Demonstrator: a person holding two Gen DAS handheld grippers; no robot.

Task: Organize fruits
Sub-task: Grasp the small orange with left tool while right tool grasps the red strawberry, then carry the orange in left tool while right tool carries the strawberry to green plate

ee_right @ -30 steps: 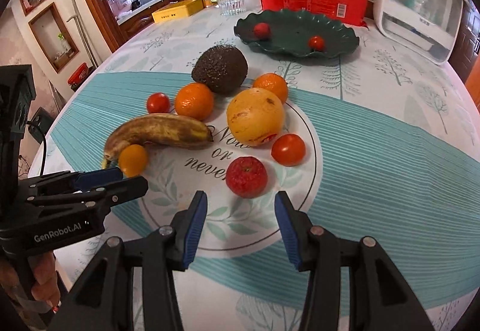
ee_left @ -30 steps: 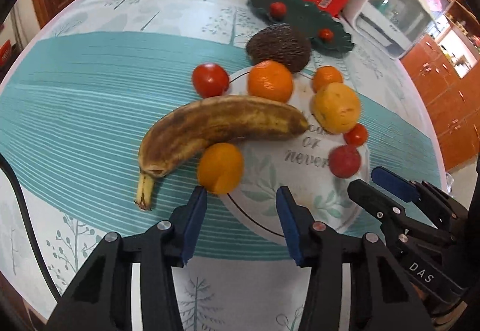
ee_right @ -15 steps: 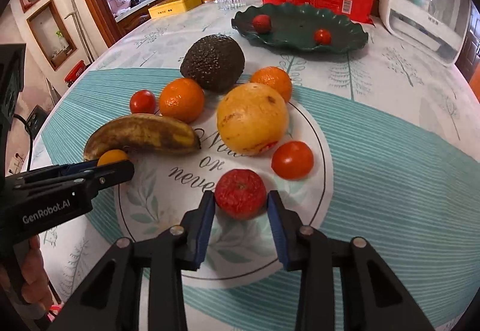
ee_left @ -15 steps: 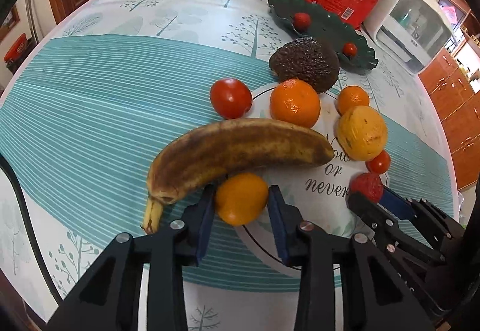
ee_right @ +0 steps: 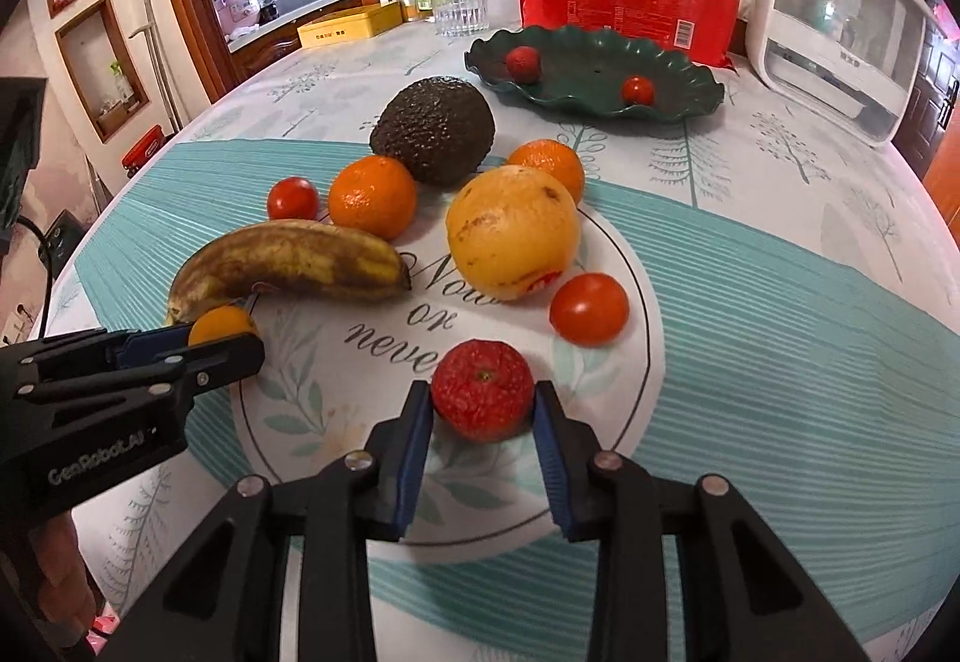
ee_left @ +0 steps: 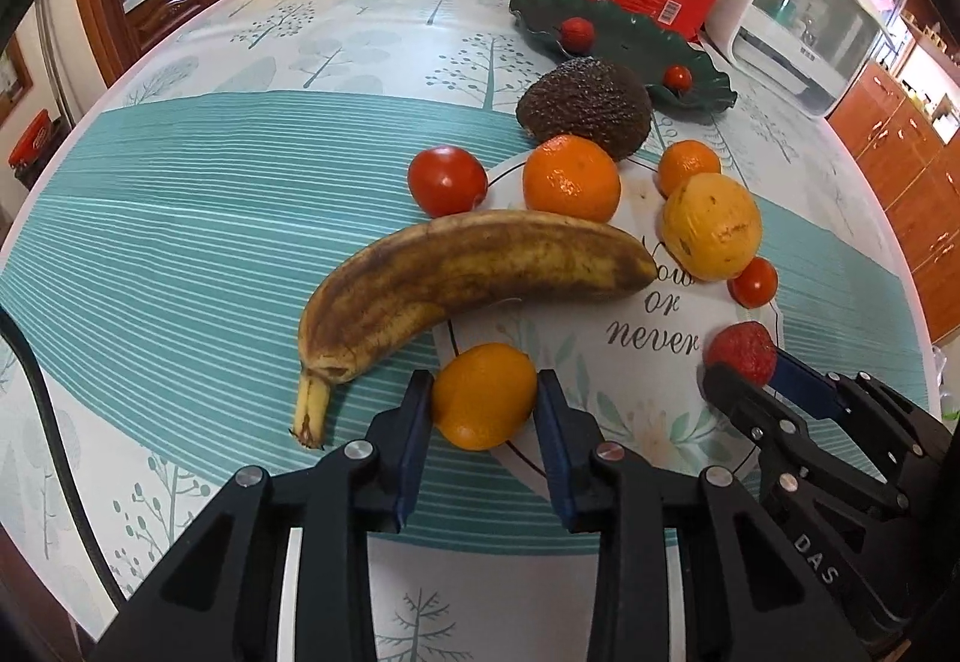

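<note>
Your left claw [ee_left: 485,416] has just closed its blue pads on the small orange fruit [ee_left: 483,395], which sits at the near edge of the round printed mat [ee_left: 660,392], just below the browned banana [ee_left: 462,278]. Your right claw [ee_right: 483,413] has just been closing too and now pinches the bumpy red fruit [ee_right: 482,389] on that mat. Beyond lie a tomato [ee_right: 589,308], a large yellow-orange fruit [ee_right: 512,233], two mandarins and an avocado [ee_right: 433,129]. Farther back on the surface [ee_right: 780,254], the green dish [ee_right: 594,74] holds two small red fruits.
</note>
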